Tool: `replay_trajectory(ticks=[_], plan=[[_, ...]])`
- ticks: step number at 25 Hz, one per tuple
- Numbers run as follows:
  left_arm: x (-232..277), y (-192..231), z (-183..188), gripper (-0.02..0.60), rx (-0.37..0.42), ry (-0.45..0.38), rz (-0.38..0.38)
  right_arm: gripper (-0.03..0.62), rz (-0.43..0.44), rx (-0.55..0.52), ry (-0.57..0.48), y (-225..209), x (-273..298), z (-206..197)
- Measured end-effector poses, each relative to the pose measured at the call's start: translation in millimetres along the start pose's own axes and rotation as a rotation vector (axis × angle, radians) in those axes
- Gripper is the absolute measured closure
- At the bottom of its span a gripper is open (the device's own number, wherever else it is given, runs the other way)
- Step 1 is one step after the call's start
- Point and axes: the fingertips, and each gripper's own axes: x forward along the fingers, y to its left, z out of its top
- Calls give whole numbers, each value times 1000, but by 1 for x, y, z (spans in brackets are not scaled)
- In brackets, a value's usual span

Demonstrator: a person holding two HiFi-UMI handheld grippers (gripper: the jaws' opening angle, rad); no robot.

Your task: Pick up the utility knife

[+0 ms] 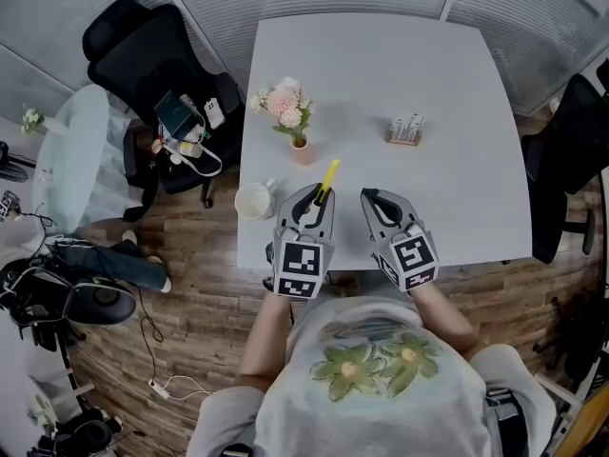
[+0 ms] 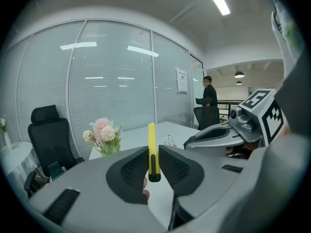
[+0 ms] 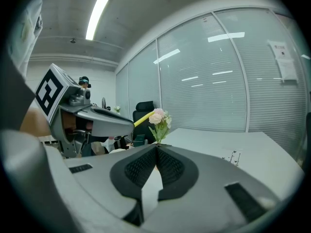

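The yellow utility knife [image 2: 151, 144] with a black end stands upright between my left gripper's pads, its yellow body sticking up past the tips. My left gripper [image 2: 153, 155] is shut on it and held above the white table [image 1: 457, 131]. From the head view the knife [image 1: 328, 177] pokes forward out of the left gripper [image 1: 320, 196] over the table's near edge. In the right gripper view the knife [image 3: 141, 120] shows as a yellow tip beyond the left gripper. My right gripper [image 1: 371, 198] is beside it, with its pads [image 3: 165, 166] touching at the tips and nothing between them.
A pink flower pot [image 1: 297, 122] stands just beyond the left gripper, and a white cup [image 1: 253, 201] sits at the table's left edge. A small holder [image 1: 405, 129] is at mid table. Black office chairs [image 1: 171, 74] stand to the left and at the right [image 1: 571, 160].
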Motion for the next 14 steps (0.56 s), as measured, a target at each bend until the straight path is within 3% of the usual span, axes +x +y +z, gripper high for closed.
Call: replay_trajectory(ticks=[14], plan=[[-7,-8,1,515,40,-4,-20,591,-32,2,3,1,-11,-2]])
